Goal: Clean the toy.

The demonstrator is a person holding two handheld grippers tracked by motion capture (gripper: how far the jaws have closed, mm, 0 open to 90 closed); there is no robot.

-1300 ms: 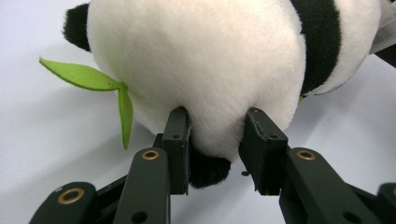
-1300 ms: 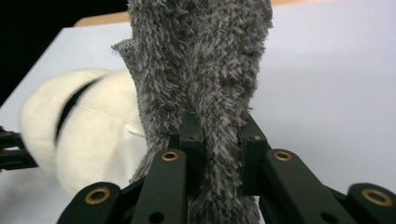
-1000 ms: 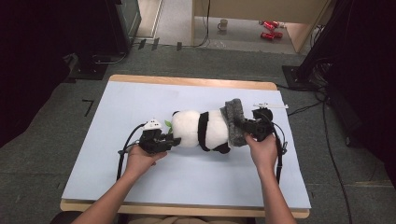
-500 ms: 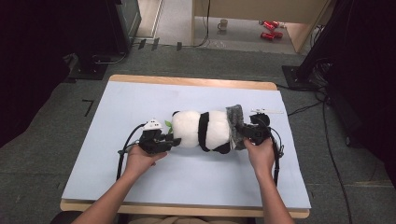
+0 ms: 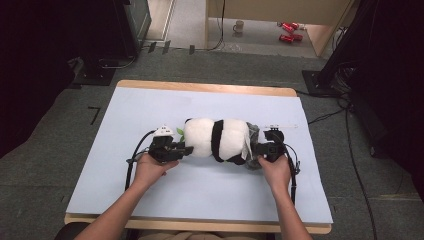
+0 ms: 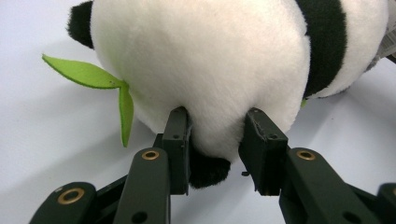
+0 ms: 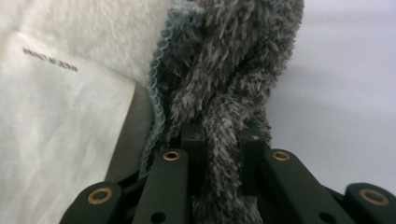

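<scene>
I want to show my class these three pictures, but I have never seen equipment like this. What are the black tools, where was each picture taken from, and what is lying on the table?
A person sits at a pale blue table holding a hand-worked, two-jaw clamp in each hand. One picture looks down from above. The other two come from small cameras riding on the clamps, looking along their black jaws. A plush panda lies on its side on the table. The left gripper pinches the panda's white fur beside a green felt leaf. The right gripper is shut on a fuzzy grey cloth at the panda's other end, next to its white label.
</scene>
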